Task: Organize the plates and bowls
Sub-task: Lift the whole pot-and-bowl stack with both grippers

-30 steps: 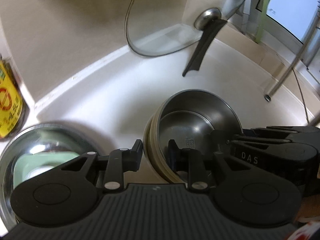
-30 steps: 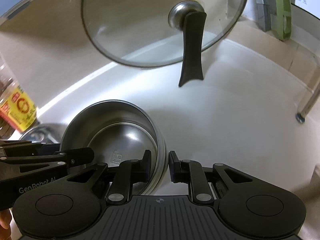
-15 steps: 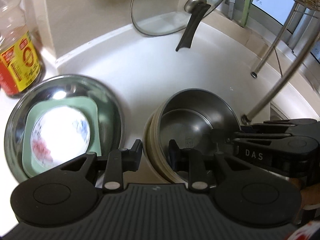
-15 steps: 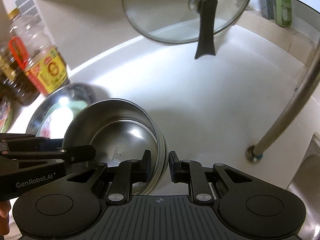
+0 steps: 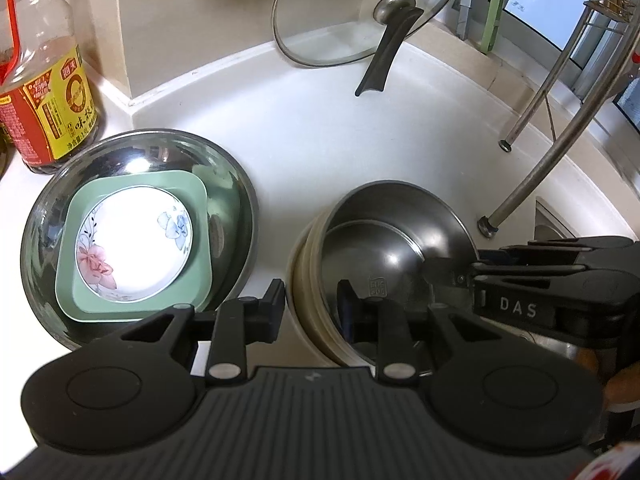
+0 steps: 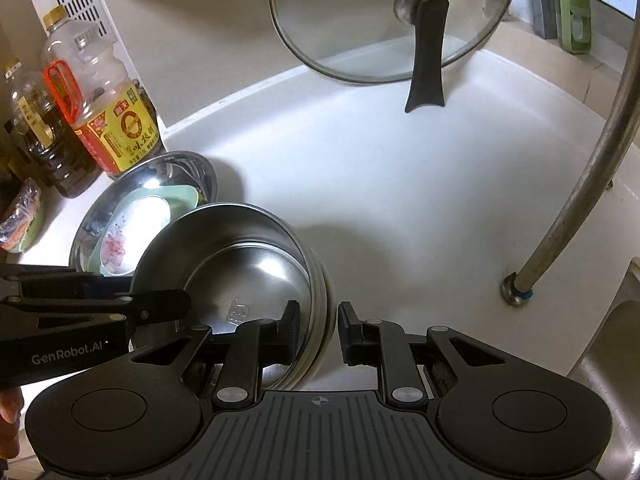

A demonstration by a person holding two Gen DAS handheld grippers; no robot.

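A stack of steel bowls (image 5: 384, 248) with cream outer walls is gripped from both sides beside the big steel basin (image 5: 232, 184). My left gripper (image 5: 310, 304) is shut on the stack's left rim, one finger inside and one outside. My right gripper (image 6: 318, 320) is shut on the right rim of the stack (image 6: 248, 264) in the same way. Each gripper shows in the other's view, the right gripper (image 5: 464, 276) and the left gripper (image 6: 176, 304). In the basin lies a green square plate (image 5: 196, 208) with a floral dish (image 5: 132, 244) on it.
A glass lid (image 5: 340, 32) leans on the back wall. Oil bottles (image 6: 108, 120) stand at the left behind the basin. A curved faucet pipe (image 6: 580, 184) rises at the right, by the sink edge (image 6: 616, 340). Bare white counter (image 6: 400, 184) lies between lid and bowls.
Both grippers, still clamped on the bowl stack, have drawn back from the glass lid. The basin with its plates and the oil bottles have come fully into view.
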